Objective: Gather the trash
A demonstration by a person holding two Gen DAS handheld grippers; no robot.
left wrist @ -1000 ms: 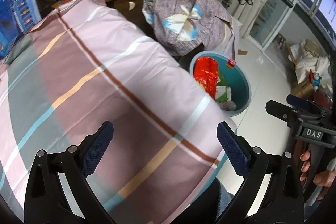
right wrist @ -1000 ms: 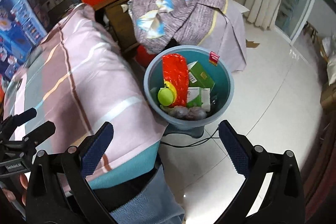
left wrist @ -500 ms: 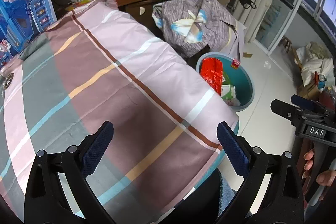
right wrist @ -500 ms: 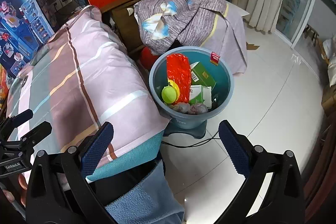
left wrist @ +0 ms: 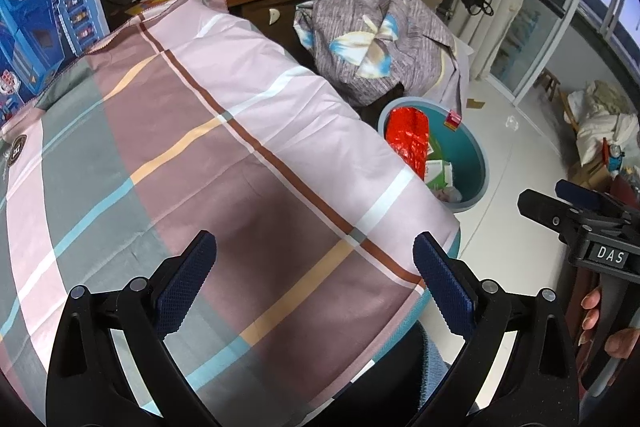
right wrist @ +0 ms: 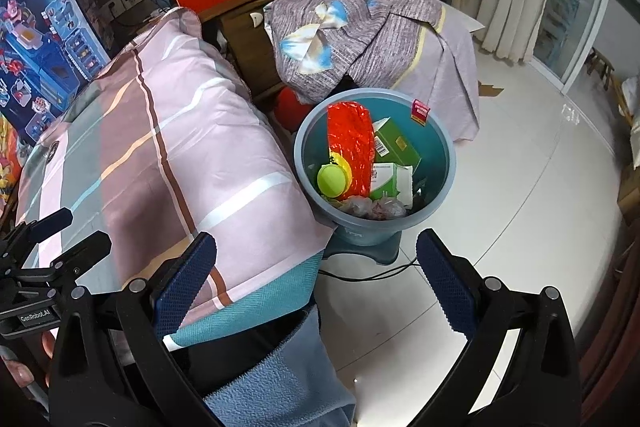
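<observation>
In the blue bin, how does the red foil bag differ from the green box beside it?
The red foil bag is shiny and crinkled, while the green box is matte with flat, stiff faces. The bag stands tall, leaning on the bin's far wall; the box lies tilted and lower. The box shows a barcode; the bag shows none. Both lie inside the bin, touching each other.

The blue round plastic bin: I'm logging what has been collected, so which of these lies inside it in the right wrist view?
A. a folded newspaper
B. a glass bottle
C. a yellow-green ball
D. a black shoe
C: in the blue round plastic bin, a yellow-green ball sits beside a crinkled red foil wrapper and a green cardboard box; no bottle, newspaper or shoe shows there.
</observation>
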